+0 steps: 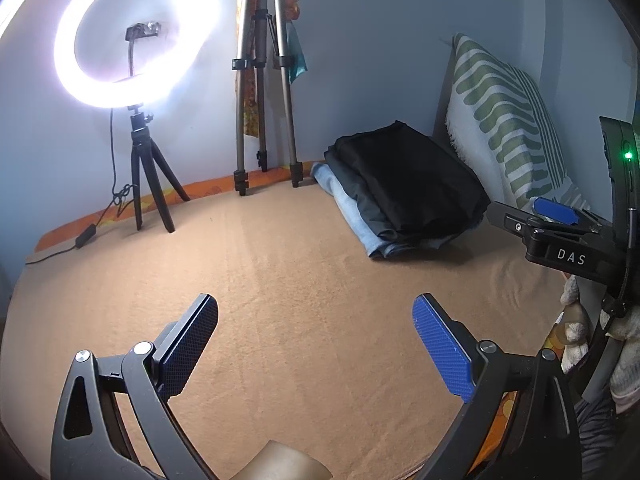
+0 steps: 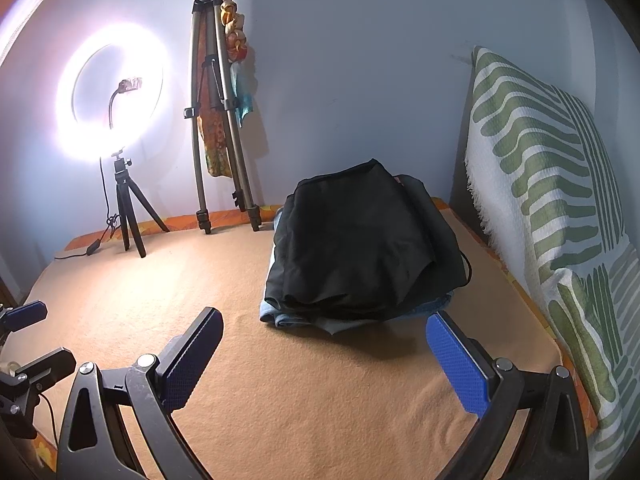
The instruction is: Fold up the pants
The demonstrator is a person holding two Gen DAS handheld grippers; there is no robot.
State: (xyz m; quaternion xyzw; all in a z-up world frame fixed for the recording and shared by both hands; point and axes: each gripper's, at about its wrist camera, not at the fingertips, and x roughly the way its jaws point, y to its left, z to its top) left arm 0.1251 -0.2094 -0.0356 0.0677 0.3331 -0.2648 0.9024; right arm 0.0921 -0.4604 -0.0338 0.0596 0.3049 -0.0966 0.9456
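A stack of folded pants (image 1: 404,190) lies at the far right of the tan blanket, black pairs on top of light blue jeans (image 1: 352,212). In the right wrist view the same stack (image 2: 356,244) sits just ahead of my right gripper (image 2: 324,320), which stands open and empty over the blanket. My left gripper (image 1: 316,306) is open too, nothing between its blue pads, well short and left of the stack. The right gripper's body (image 1: 560,232) shows at the right edge of the left wrist view; the left gripper's blue pad (image 2: 26,314) shows at the far left of the right wrist view.
A tan blanket (image 1: 280,260) covers the bed. A lit ring light on a small tripod (image 1: 140,52) and a taller tripod (image 1: 264,80) stand at the back by the wall. A green-and-white patterned pillow (image 2: 552,184) leans along the right side.
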